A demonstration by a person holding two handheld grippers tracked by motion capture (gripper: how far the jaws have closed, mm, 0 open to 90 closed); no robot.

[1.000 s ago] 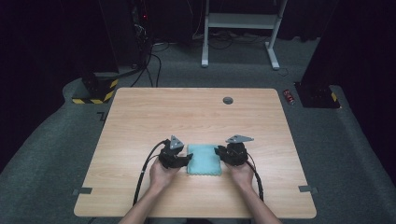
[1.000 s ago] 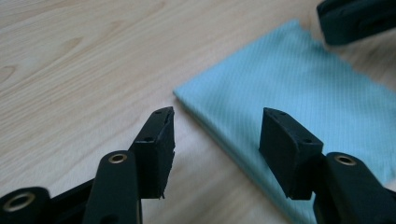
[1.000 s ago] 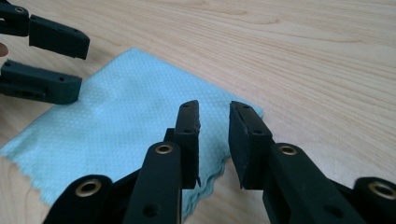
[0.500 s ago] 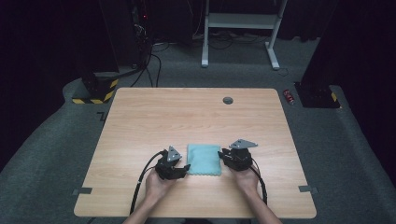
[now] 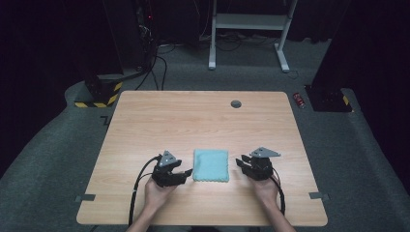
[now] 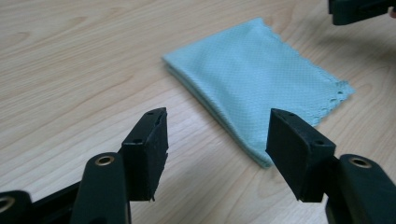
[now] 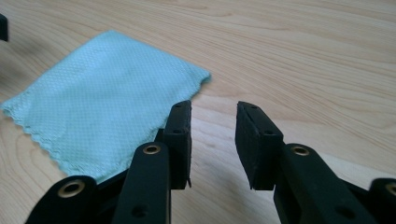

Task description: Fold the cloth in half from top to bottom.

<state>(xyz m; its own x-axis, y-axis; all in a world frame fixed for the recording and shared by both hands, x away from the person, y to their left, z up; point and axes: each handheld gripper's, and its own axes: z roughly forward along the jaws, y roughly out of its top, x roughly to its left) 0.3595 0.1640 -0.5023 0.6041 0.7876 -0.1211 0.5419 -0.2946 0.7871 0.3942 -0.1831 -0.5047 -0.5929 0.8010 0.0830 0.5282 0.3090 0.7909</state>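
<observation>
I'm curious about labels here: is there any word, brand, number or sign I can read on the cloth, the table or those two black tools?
None can be read.
The folded cloth is plain light blue.
The table shows bare wood grain.
The left gripper and right gripper bear no readable marks.
The small red thing on the floor is too small to read.
</observation>
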